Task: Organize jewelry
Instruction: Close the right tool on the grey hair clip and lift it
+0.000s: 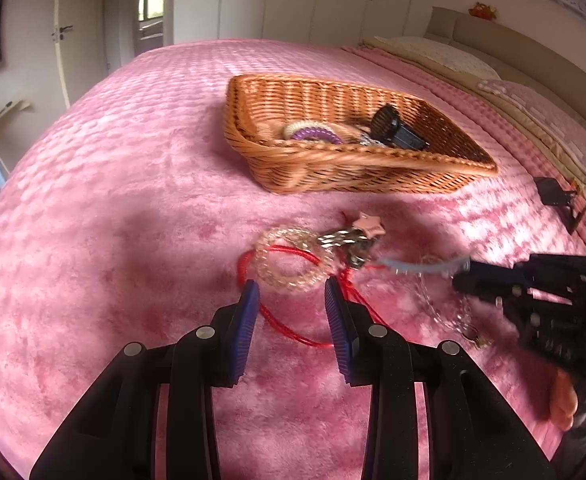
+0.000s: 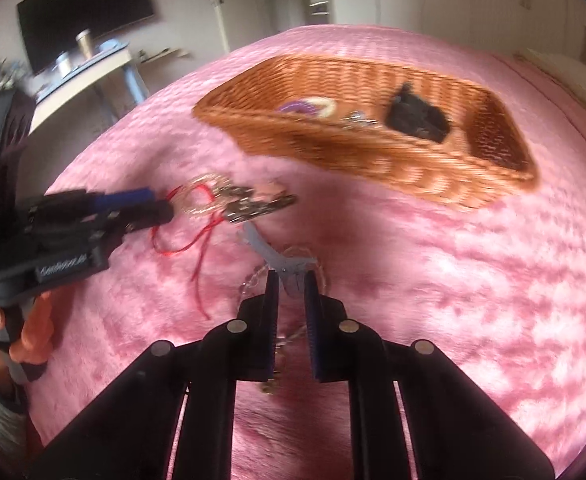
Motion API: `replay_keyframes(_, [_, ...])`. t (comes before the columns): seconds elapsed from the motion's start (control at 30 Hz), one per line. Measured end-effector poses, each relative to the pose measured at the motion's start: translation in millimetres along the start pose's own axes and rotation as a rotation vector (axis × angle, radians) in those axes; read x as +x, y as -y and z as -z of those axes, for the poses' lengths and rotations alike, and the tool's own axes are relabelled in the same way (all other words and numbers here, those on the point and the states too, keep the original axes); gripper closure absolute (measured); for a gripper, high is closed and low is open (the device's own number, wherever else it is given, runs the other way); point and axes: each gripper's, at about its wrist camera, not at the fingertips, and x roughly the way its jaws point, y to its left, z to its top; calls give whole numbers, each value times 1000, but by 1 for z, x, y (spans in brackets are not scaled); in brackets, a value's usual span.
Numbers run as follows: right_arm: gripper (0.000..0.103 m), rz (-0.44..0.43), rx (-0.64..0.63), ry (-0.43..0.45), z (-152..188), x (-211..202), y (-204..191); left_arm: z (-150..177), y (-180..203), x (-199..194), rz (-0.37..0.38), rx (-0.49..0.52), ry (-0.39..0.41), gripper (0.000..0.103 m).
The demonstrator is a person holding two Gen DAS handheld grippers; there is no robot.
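A wicker basket (image 1: 373,168) sits on the pink bed and holds a purple coil hair tie (image 1: 317,135), a pale ring and a black clip (image 1: 397,128). In front of it lie a clear beaded bracelet (image 1: 293,258), a red cord (image 1: 293,328), a silver chain with a pink star charm (image 1: 369,225) and a thin clear chain (image 1: 449,312). My left gripper (image 1: 293,292) is open just short of the bracelet. My right gripper (image 2: 291,280) is shut on a light blue hair clip (image 2: 271,254), also seen in the left wrist view (image 1: 421,266).
The pink plush blanket (image 1: 113,220) covers the whole bed. Pillows and a headboard (image 1: 493,60) lie at the far right. A small black stand (image 1: 561,200) sits on the bed to the right. A desk (image 2: 89,68) and a wall TV stand beyond the bed.
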Motion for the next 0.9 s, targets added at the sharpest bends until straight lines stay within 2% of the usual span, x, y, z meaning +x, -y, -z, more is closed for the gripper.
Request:
replay_keyframes(0.03, [97, 15, 17, 6, 0, -2, 4, 1, 1, 0, 9, 4, -5, 71])
replay_keyframes(0.1, [97, 48, 44, 17, 1, -5, 13, 2, 4, 2, 46, 5, -19, 77])
replay_keyframes(0.27, [97, 28, 62, 9, 1, -5, 21, 1, -5, 18, 93, -81, -76, 78])
replay_keyframes(0.3, [97, 23, 63, 6, 2, -5, 21, -1, -12, 21, 100, -122, -79, 83])
replay_keyframes(0.4, [97, -22, 77, 8, 2, -8, 26, -3, -24, 22, 106, -191, -72, 85])
replay_keyframes(0.53, [96, -76, 90, 15, 1, -14, 33, -11, -26, 34, 89, -199, -81, 85])
replay_keyframes(0.6, [92, -75, 67, 19, -3, -17, 34, -16, -27, 41, 83, -205, -85, 84])
replay_keyframes(0.63, [81, -79, 54, 15, -5, -16, 34, -18, -28, 43, 83, -207, -85, 84])
replay_keyframes(0.67, [63, -85, 39, 14, -7, -16, 33, -19, -28, 45, 80, -209, -83, 84])
replay_keyframes(0.73, [51, -90, 10, 34, -13, -18, 31, -21, -29, 45, 86, -211, -80, 82])
replay_keyframes(0.9, [51, -94, -74, 34, -31, -8, 15, -23, -37, 42, 129, -243, -65, 78])
